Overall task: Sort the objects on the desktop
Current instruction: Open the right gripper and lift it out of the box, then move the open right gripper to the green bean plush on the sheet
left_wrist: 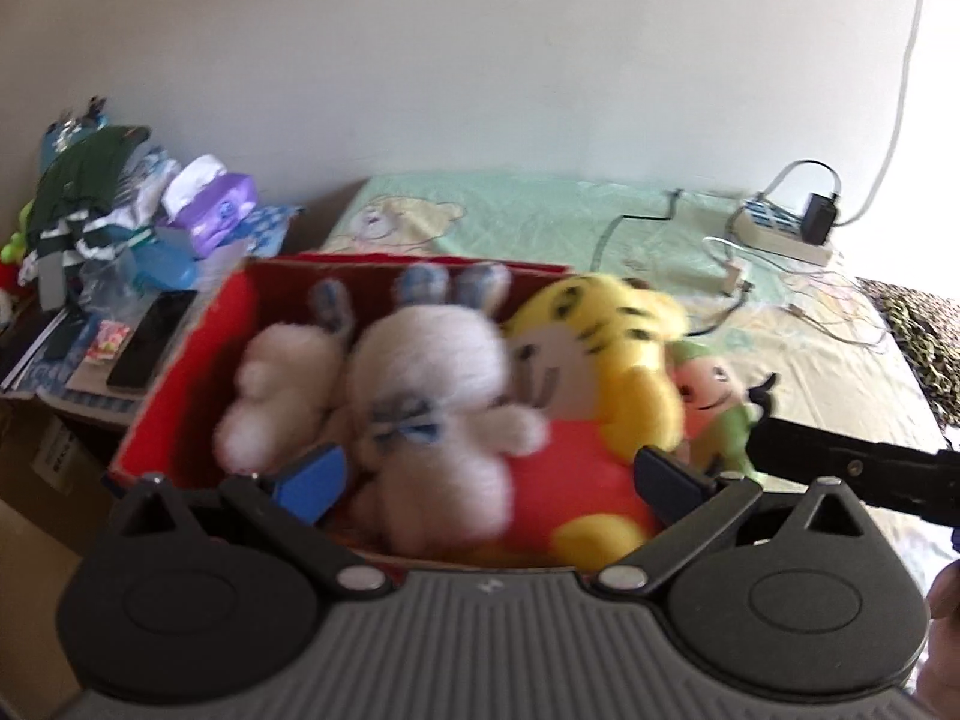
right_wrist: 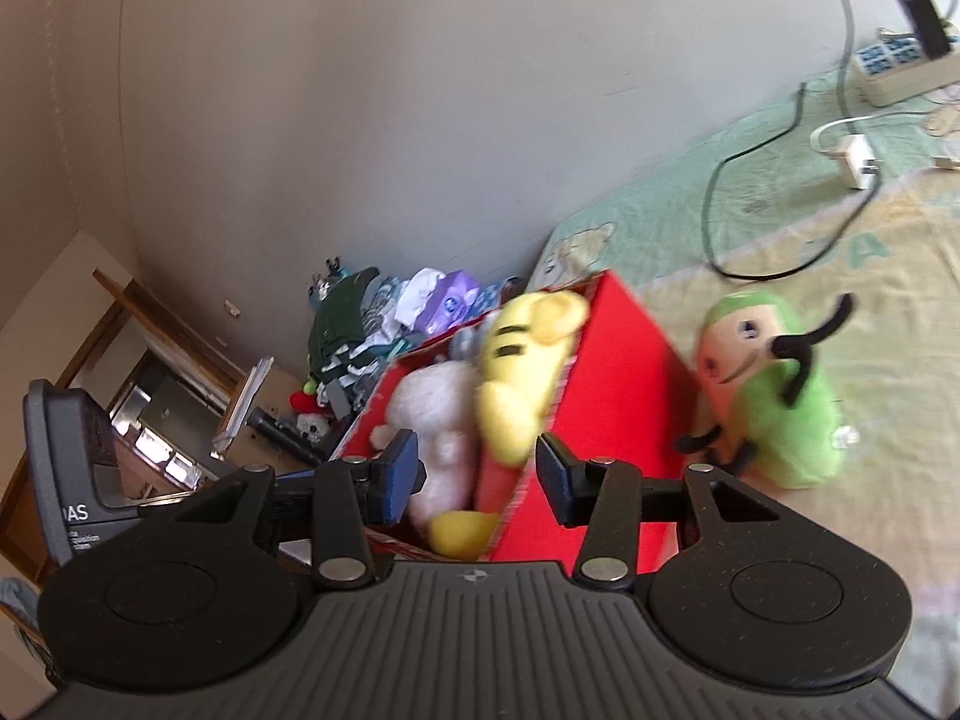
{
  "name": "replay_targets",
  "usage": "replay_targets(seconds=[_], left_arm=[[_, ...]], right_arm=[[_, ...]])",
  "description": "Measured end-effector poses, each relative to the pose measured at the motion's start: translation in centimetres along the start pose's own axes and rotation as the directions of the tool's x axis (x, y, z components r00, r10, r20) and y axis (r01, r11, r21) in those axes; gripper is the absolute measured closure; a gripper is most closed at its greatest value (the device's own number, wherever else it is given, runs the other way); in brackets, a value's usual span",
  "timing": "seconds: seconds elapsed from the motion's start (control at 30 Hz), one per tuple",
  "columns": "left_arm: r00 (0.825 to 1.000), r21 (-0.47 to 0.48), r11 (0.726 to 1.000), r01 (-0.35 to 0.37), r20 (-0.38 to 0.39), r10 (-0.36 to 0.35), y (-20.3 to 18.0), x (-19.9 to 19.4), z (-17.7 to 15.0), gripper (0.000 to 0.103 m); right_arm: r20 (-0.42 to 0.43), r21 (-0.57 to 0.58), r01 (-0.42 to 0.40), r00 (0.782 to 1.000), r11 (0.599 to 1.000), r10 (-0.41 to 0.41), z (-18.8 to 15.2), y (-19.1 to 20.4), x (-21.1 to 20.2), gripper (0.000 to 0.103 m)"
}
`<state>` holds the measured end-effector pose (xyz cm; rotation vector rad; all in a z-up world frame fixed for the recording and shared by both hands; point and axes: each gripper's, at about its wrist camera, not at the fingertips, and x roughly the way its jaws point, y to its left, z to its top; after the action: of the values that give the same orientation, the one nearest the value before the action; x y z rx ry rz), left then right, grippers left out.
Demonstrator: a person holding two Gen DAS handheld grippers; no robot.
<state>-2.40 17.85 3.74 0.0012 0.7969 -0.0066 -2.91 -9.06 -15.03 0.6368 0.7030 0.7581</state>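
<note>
bed sheet (right_wrist: pixel 780 228) | green plush (right_wrist: pixel 774 396) right of right tool (right_wrist: pixel 477 474), outside red box (right_wrist: pixel 606 372) | both tools wide, empty

Bed (left_wrist: pixel 540 204) with red box (left_wrist: pixel 180 384)

Power strip (left_wrist: pixel 786 231) is lying at upper right on the green sheet (left_wrist: pixel 528 204), black charger (left_wrist: pixel 821 217) plugged in, white cable (left_wrist: pixel 900 78) running up the wall (left_wrist: pixel 420 48). Black cord (right_wrist: pixel 729 180) is trailing across the sheet in the right wrist view. At left, purple tissue pack (left_wrist: pixel 219 213) and green cloth (left_wrist: pixel 84 180) are sitting in a clutter pile; phone (left_wrist: pixel 153 339) is lying flat below them.
</note>
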Motion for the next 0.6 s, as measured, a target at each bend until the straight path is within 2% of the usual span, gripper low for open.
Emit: replay_targets(seconds=[0.2,0.4,0.6], left_arm=[[0.999,0.065,0.997,0.032,-0.007,-0.031,-4.2,0.7,0.3,0.001],[0.998,0.084,0.995,0.058,-0.025,-0.056,-6.9,1.5,0.8,0.001],[0.994,0.135,0.985,0.109,0.006,-0.111,-9.6,1.6,0.8,0.002]], right_arm=[[0.028,0.032,0.029,0.999,0.999,-0.03,0.6,-2.1,-1.9,0.055],[0.04,0.074,0.049,0.998,0.996,-0.052,0.9,-4.6,-3.5,0.055],[0.052,0.122,0.078,0.995,0.989,-0.085,1.5,-7.5,-4.3,0.054]])
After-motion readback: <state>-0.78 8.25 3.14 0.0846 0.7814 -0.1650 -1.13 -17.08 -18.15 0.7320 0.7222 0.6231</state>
